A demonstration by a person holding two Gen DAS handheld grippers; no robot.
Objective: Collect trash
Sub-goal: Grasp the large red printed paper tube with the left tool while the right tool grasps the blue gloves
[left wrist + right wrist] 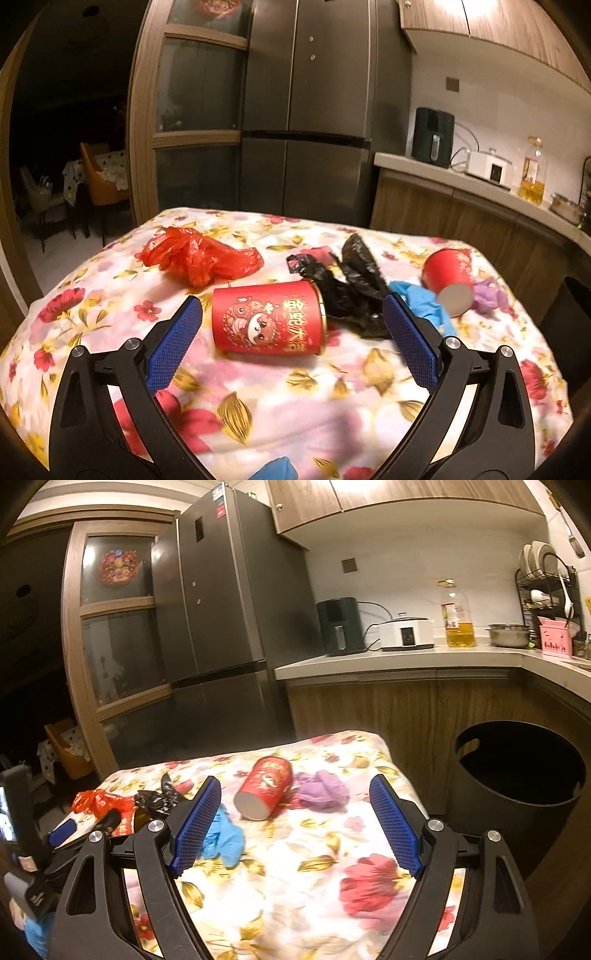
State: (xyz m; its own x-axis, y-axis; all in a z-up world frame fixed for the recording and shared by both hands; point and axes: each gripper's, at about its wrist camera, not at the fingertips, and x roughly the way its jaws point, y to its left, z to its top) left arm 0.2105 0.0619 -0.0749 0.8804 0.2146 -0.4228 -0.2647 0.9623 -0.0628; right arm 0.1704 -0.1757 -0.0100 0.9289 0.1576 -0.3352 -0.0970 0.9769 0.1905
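Observation:
Trash lies on a floral tablecloth [280, 398]. In the left wrist view a red printed can [267, 317] lies on its side between the fingers of my open left gripper [291, 310]. Behind it are a red plastic bag [195, 256], a black plastic bag [351, 288], a blue glove [424, 306], a red paper cup [448, 277] on its side and purple crumpled trash [489, 295]. In the right wrist view my open right gripper [295, 794] is just short of the cup [264, 788], the purple trash [323, 788] and the glove [223, 836].
A black trash bin [517, 775] stands on the floor right of the table. A grey fridge [218, 609] and a kitchen counter [406, 657] with an air fryer, cooker, oil bottle and dish rack are behind. The left gripper shows at the right wrist view's left edge [66, 830].

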